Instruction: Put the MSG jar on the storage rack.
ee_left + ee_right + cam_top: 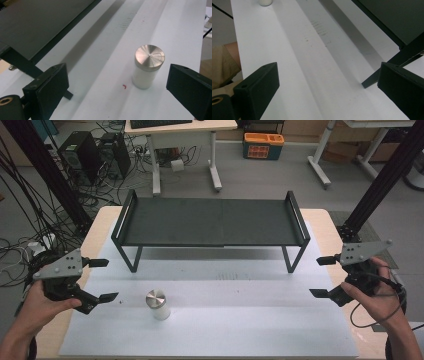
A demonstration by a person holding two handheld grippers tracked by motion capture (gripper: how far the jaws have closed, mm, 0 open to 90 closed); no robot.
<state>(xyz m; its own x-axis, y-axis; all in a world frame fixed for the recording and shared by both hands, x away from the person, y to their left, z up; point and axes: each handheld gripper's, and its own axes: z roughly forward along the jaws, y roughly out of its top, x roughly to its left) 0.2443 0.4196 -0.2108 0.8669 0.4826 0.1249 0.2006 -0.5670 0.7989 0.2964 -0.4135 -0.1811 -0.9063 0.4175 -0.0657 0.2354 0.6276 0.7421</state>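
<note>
At the desk's left edge we have the left claw (103,280) released, jaws wide, nothing between them. Just to its right stands the white jar with a metal lid (158,304), upright on the white mat (250,330), untouched. Right claw (322,277) is also released, well apart at the right edge. Black shelf (210,222) sits behind.

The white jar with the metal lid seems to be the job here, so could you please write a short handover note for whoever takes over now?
Left gripper: open, empty, just left of the white jar, jaws facing it.
Right gripper: open, empty, at the right table edge.
Jar: upright on the white mat, metal lid on, in front of the black shelf.
Done: nothing grasped yet.
Left: probably close the left gripper on the jar.
</note>
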